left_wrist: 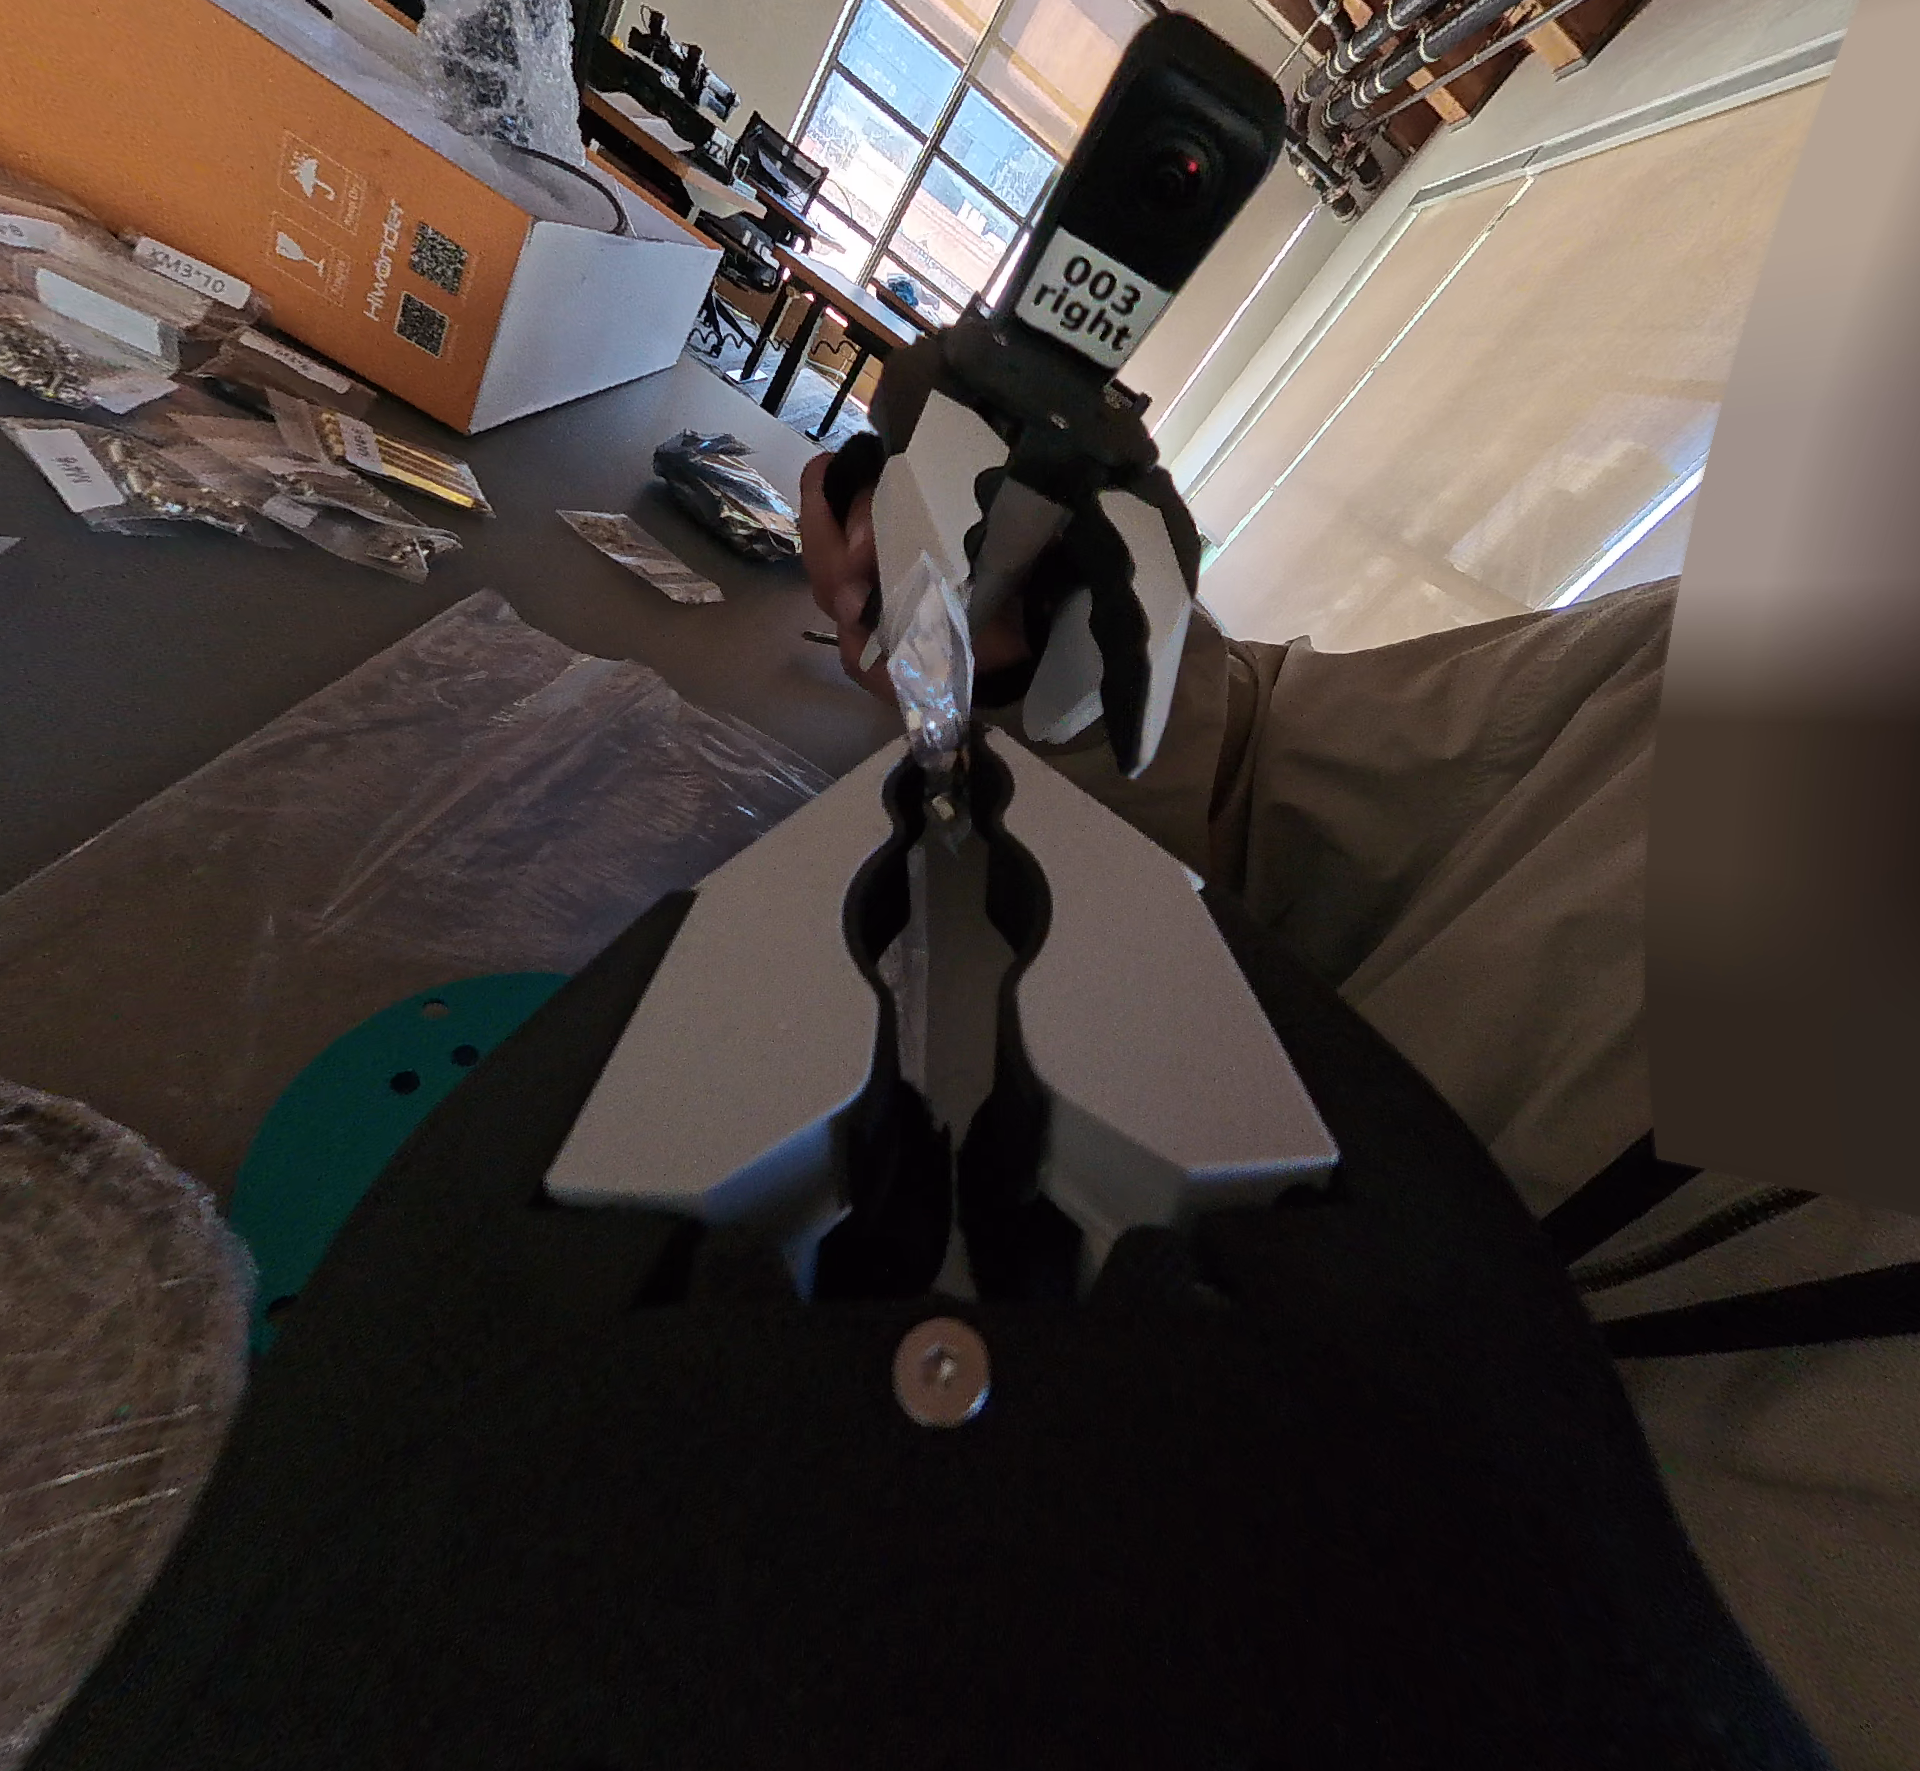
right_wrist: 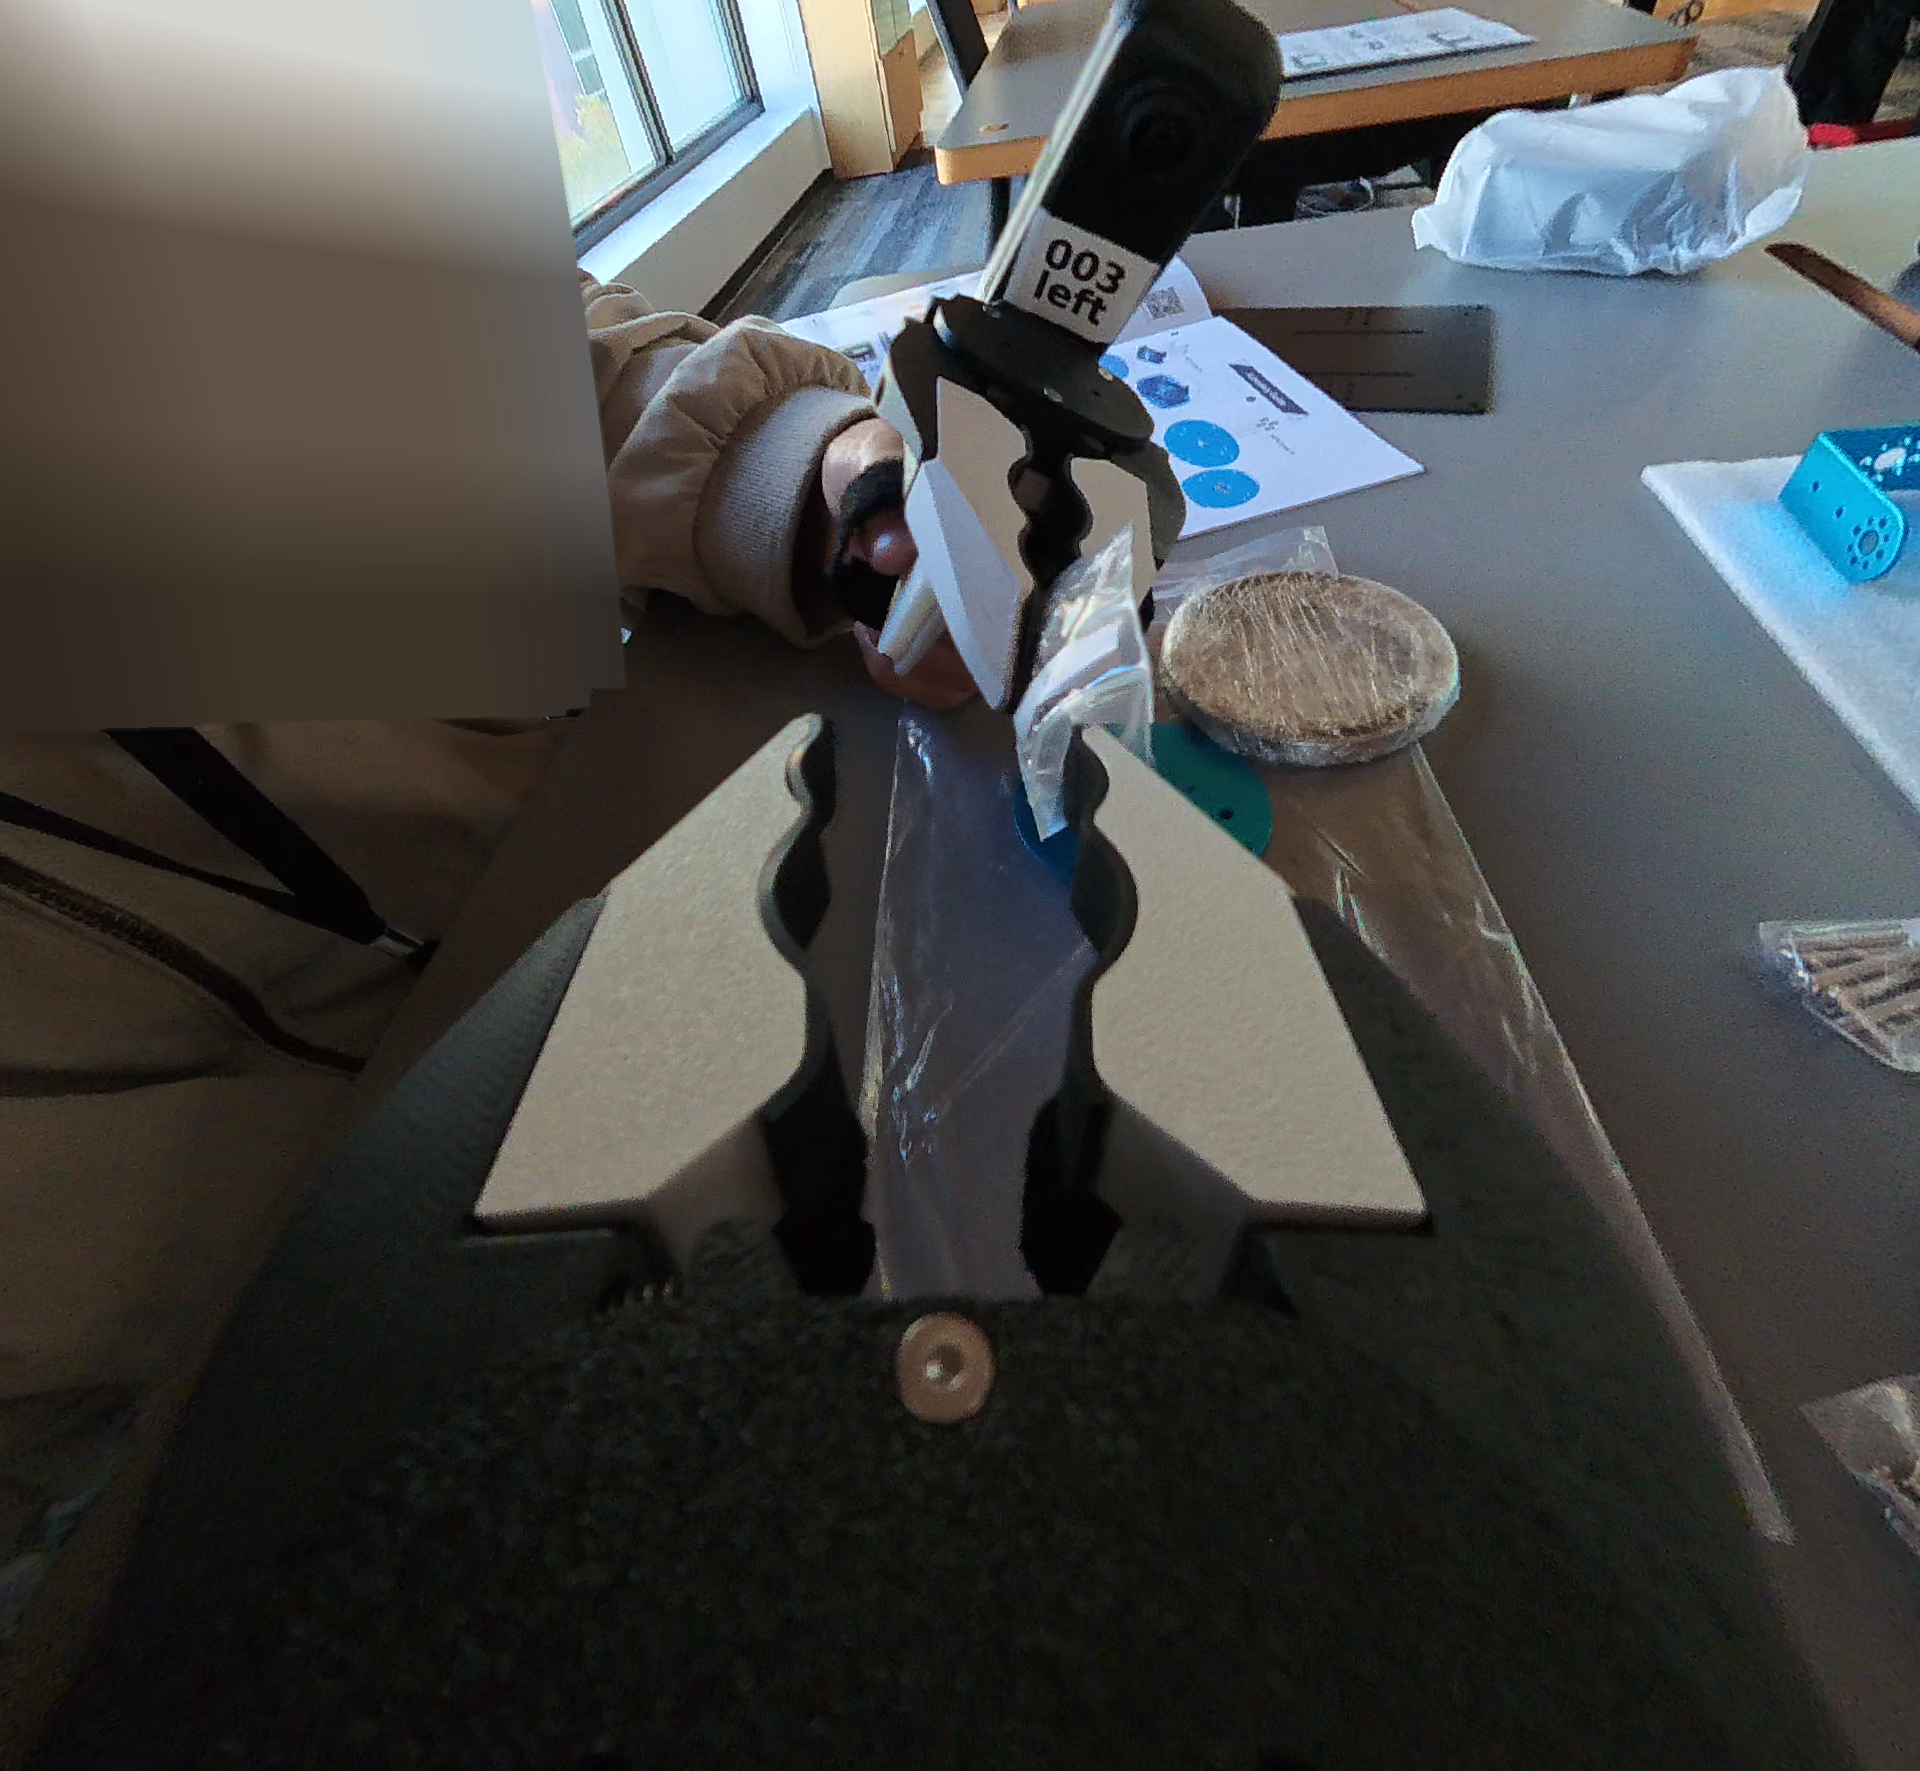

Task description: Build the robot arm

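My left gripper (left_wrist: pixel 940 771) is shut on a small clear plastic bag (left_wrist: pixel 928 656) of small hardware and holds it above the grey table (left_wrist: pixel 208 641). The bag sticks out past its fingertips. My right gripper (right_wrist: pixel 956 745) is open, and the same bag (right_wrist: pixel 1086 661) hangs just beyond its right fingertip (right_wrist: pixel 1101 760). In the left wrist view the right gripper (left_wrist: pixel 1003 713) faces mine with its jaws spread around the bag's top. In the right wrist view the left gripper (right_wrist: pixel 1013 693) pinches the bag. Gloved hands hold both.
A large clear plastic sheet (right_wrist: pixel 977 973) and a teal disc (right_wrist: pixel 1216 796) lie under the grippers. A wrapped round disc (right_wrist: pixel 1309 667), a printed sheet (right_wrist: pixel 1278 433), a blue bracket (right_wrist: pixel 1860 506) and screw bags (left_wrist: pixel 208 474) lie around. An orange box (left_wrist: pixel 260 163) stands behind. Both grippers' tips are close together, under 4 cm apart.
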Demonstrator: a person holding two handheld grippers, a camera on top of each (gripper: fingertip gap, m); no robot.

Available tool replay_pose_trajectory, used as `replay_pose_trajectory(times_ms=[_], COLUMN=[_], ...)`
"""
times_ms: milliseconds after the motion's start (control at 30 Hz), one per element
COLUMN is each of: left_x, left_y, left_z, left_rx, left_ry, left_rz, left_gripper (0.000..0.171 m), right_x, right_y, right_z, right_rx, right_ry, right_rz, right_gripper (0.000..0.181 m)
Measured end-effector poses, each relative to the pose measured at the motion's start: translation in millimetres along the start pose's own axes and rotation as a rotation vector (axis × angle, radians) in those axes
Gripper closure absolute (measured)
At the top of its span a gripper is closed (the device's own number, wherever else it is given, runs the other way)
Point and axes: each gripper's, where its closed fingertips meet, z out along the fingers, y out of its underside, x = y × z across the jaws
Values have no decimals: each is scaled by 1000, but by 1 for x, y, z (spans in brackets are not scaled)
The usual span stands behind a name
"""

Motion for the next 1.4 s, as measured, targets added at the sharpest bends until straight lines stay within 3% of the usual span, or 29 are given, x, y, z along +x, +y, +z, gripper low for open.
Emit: replay_pose_trajectory(times_ms=[233,567,733,867,1400], left_x=[-2,-1,0,-2,-17], left_y=[2,3,1,2,10], left_z=[0,0,-1,-1,-1], left_rx=[-13,-15,-12,-13,-71], left_ry=[-12,2,0,-3,-82], left_rz=[0,-9,-4,-14,-36], left_gripper=[165,165,165,165,165], right_x=[2,-2,0,1,8], right_y=[7,3,4,-3,17], right_z=[-1,2,-7,-11,2], right_rx=[-53,6,-43,2,-29], right_ry=[17,-4,-4,0,-5], right_rz=[-25,-38,-36,-42,0], right_gripper=[138,130,140,138,133])
